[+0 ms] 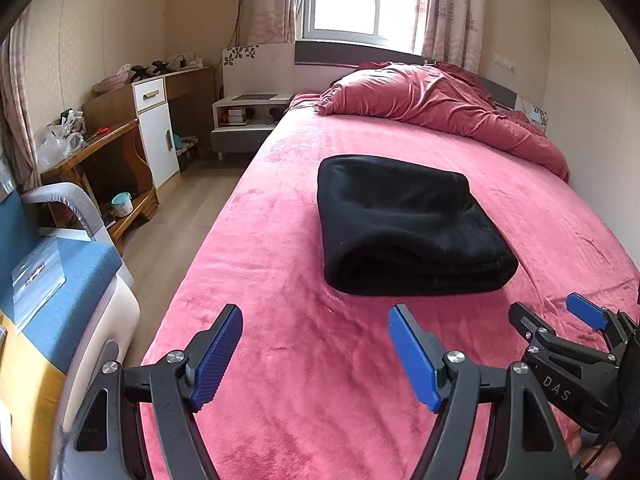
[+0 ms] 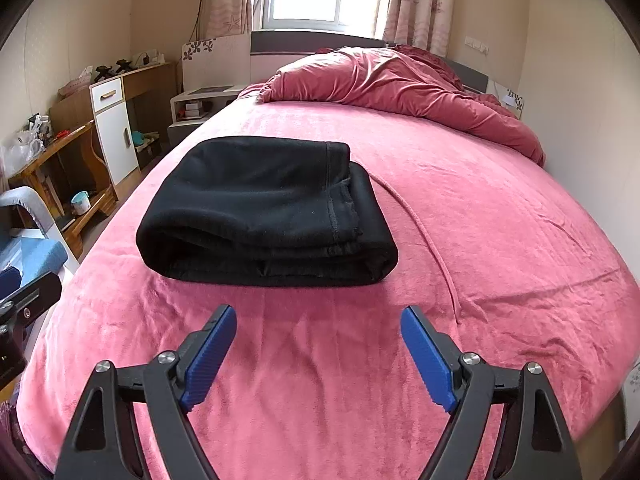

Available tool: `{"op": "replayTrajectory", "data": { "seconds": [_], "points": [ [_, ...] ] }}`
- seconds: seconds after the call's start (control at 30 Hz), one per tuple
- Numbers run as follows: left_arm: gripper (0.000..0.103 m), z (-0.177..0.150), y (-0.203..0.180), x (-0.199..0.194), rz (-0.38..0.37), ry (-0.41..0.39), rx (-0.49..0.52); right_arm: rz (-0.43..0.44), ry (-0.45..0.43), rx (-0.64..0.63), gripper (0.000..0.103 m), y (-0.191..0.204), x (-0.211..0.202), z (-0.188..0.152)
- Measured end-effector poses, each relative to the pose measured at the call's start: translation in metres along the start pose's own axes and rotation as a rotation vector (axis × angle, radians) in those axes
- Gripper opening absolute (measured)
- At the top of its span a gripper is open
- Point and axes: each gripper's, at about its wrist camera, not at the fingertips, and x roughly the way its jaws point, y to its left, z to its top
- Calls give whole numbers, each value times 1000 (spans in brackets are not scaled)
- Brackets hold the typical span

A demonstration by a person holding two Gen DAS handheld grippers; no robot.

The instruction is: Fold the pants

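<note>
Black pants lie folded into a thick rectangular bundle on the pink bed cover; in the right wrist view the same pants show a stitched hem on top. My left gripper hovers open over the cover, short of the bundle's near edge, nothing between its blue pads. My right gripper is open too, just short of the bundle, and it also appears in the left wrist view as the right gripper at the lower right.
A crumpled red duvet fills the head of the bed. Left of the bed are a blue chair, a wooden desk, a white cabinet and a nightstand. A wall runs close along the bed's right side.
</note>
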Motion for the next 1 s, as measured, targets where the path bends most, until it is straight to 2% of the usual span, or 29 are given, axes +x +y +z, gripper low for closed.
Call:
{"op": "replayTrajectory", "data": {
  "seconds": [1.0],
  "points": [
    [77, -1, 3, 1, 3, 10, 5, -3, 13, -18, 85, -1, 3, -4]
  ]
}}
